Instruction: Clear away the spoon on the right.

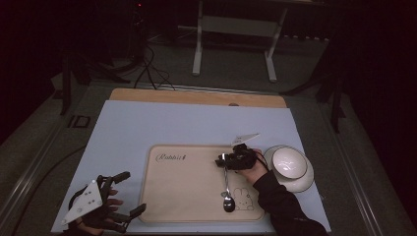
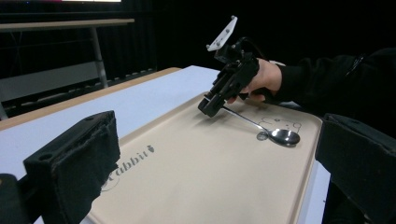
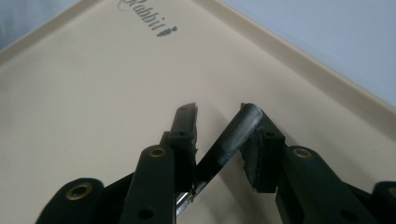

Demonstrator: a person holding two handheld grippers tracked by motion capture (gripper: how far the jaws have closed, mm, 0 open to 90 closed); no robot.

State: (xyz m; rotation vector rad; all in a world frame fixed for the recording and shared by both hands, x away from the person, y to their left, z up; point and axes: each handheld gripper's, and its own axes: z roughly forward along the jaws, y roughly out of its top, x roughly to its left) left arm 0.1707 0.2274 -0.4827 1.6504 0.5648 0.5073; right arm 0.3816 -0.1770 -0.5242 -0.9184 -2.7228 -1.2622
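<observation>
Now my right gripper pinches the slim metal spoon on the beige tray.
Left gripper gapes wide, idle (white bowl waits beside the tray's right edge).

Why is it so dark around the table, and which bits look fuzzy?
High view: the room is unlit, the tray dim. Left gripper view: the near tongs blur; the spoon glints. Right gripper view: the tongs are soft up close.
</observation>
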